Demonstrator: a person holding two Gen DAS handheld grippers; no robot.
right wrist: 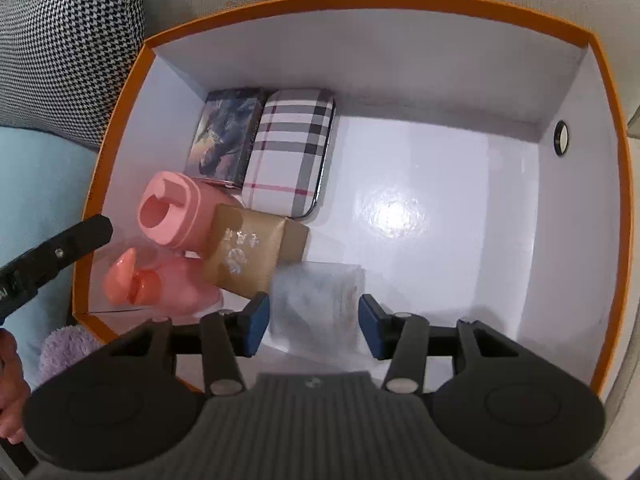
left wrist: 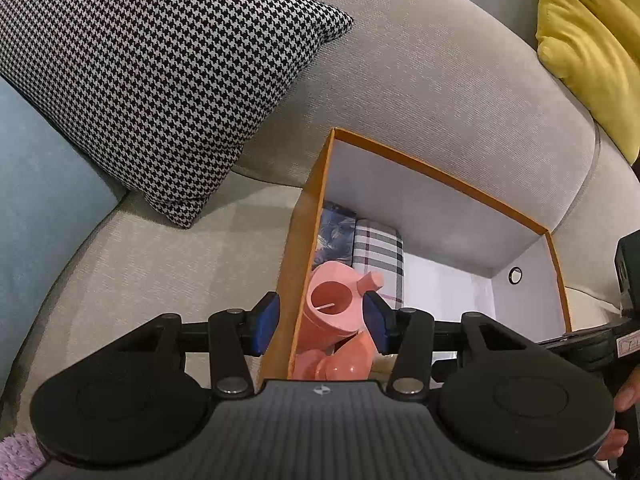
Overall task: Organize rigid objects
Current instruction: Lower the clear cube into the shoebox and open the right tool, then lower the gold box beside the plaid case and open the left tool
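Note:
An orange box with a white inside (right wrist: 440, 24) stands on a grey sofa; it also shows in the left wrist view (left wrist: 440, 172). In it lie a plaid case (right wrist: 292, 152), a dark patterned box (right wrist: 226, 136), a pink holder (right wrist: 172, 208), a glossy pink piece (right wrist: 160, 284), a gold box (right wrist: 248, 248) and a clear block (right wrist: 316, 304). My right gripper (right wrist: 308, 324) is open, its fingers on either side of the clear block, apart from it. My left gripper (left wrist: 320, 324) is open over the box's left wall, above the pink holder (left wrist: 336, 300).
A houndstooth cushion (left wrist: 152, 72) and a blue cushion (left wrist: 36, 184) lie left of the box, a yellow cushion (left wrist: 592, 48) at the back right. A purple fluffy thing (right wrist: 66, 350) sits by the box's near left corner. The box floor (right wrist: 440, 216) is bare on the right.

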